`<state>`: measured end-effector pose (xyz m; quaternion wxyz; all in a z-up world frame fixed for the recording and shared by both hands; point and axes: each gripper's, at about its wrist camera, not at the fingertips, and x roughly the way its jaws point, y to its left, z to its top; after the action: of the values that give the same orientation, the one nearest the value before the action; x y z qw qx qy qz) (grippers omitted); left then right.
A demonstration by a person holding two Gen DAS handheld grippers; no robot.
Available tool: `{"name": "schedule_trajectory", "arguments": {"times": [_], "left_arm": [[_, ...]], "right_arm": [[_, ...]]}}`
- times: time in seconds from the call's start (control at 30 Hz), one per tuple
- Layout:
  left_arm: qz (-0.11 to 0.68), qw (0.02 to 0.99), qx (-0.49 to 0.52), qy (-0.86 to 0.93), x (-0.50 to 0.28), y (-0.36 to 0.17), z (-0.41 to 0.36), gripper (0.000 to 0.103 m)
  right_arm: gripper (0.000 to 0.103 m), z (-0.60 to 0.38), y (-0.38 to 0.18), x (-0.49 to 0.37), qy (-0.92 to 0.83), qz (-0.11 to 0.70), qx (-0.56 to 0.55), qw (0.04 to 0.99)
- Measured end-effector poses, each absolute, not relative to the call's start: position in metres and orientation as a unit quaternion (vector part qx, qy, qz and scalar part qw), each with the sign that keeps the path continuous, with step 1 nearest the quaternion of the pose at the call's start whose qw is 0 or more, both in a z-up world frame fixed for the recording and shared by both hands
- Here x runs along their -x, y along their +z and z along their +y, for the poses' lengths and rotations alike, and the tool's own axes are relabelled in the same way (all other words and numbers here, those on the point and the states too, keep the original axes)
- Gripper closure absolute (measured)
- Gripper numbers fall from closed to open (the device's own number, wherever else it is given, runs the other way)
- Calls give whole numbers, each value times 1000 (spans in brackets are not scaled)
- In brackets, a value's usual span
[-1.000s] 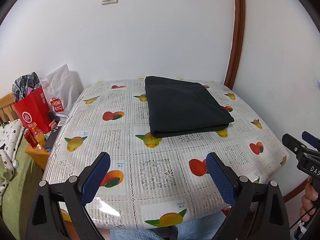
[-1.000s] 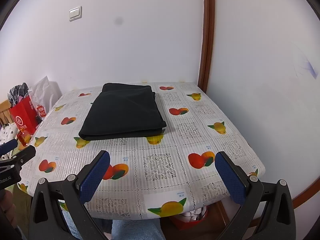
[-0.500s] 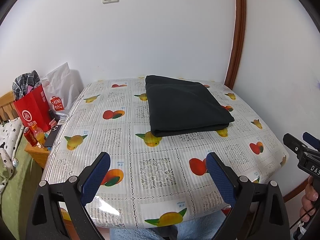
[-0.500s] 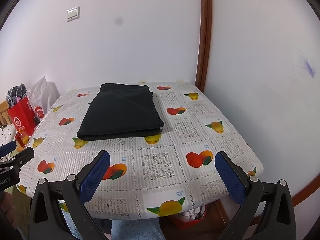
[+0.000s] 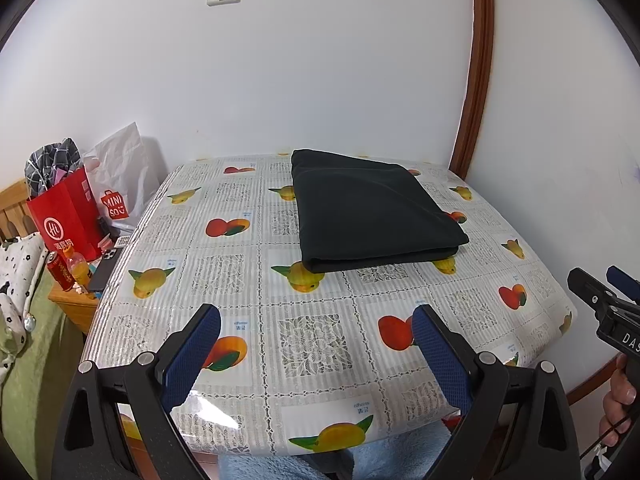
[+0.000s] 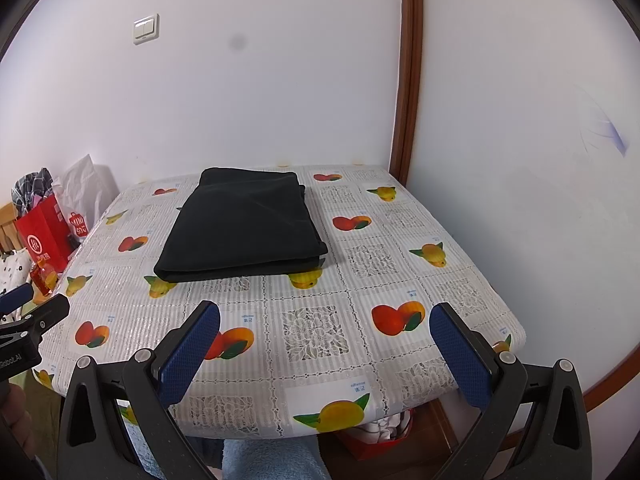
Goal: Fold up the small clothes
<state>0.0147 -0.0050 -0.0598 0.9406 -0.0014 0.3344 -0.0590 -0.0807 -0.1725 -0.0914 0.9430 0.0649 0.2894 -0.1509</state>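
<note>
Little has been shifted since earlier: both claws, left claw (image 5: 316,344) and right claw (image 6: 325,344), are held open, well short of the folded dark garment (image 5: 370,210) on the worktop (image 5: 312,340).

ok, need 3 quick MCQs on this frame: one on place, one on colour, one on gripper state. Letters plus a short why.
1. Where is the folded garment?
A. far half of the table
B. near edge
C. on the floor

2. Its colour?
A. red
B. black
C. white

3. How do the left gripper and right gripper stand?
A. both shut on cloth
B. one shut
C. both open, holding nothing

Answers: 1 A, it lies toward the wall, bare tablecloth in front; 2 B, uniformly black fabric; 3 C, jaws spread wide over the near edge, clear of the garment.
</note>
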Motion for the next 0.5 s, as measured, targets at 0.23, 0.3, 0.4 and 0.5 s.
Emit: {"name": "schedule_trajectory", "arguments": {"times": [0.23, 0.3, 0.4, 0.5], "left_arm": [[336, 940, 2, -58, -15, -60, -6, 6], [336, 940, 1, -58, -15, -60, -5, 6], [335, 940, 1, -58, -15, -60, -5, 6], [335, 940, 2, -57, -15, -60, -6, 6]], "right_arm": [[0, -172, -91, 82, -151, 288, -65, 943], [0, -172, -90, 82, -151, 288, -64, 943], [0, -172, -90, 82, -152, 288, -64, 943], [0, -172, -90, 82, -151, 288, -64, 943]]}}
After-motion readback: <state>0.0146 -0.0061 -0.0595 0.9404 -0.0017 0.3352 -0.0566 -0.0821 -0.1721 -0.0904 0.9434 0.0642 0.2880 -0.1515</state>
